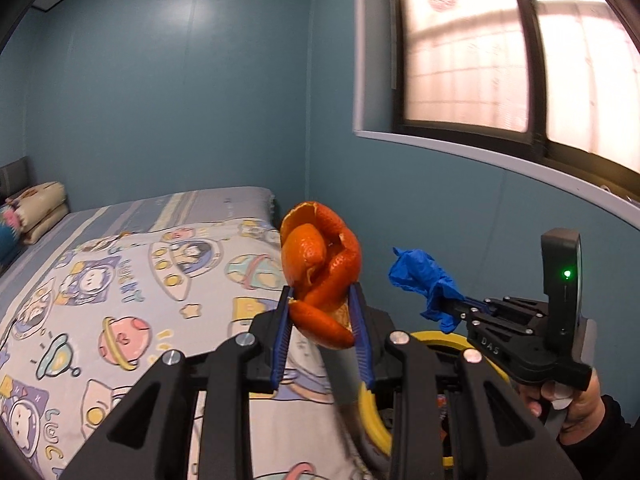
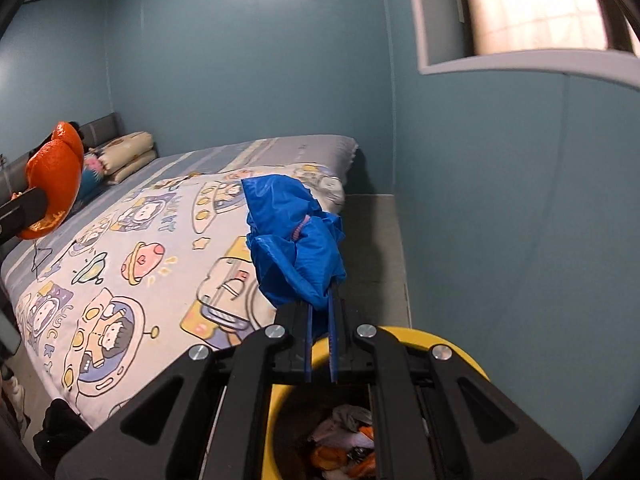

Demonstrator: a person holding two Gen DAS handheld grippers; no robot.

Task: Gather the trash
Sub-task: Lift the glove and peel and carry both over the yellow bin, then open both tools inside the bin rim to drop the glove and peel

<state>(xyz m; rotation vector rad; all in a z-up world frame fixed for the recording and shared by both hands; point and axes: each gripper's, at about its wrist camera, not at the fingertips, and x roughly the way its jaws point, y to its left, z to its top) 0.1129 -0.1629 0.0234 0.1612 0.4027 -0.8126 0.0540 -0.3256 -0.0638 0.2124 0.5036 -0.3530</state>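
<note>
My left gripper point(image 1: 322, 300) is shut on a curled orange peel point(image 1: 320, 268), held in the air beside the bed; the peel also shows at the left edge of the right wrist view point(image 2: 54, 176). My right gripper point(image 2: 320, 300) is shut on a crumpled blue plastic cover point(image 2: 294, 236), also seen in the left wrist view point(image 1: 426, 284). A yellow trash bin point(image 2: 440, 340) stands right below the right gripper, with trash inside point(image 2: 344, 440). Its rim shows under my left gripper point(image 1: 372, 416).
A bed with a cartoon-print blanket point(image 2: 140, 264) fills the left side, with folded pillows point(image 2: 128, 156) at its head. Blue walls point(image 2: 500, 220) and a window point(image 1: 520, 60) lie to the right. A strip of floor point(image 2: 376, 248) runs between bed and wall.
</note>
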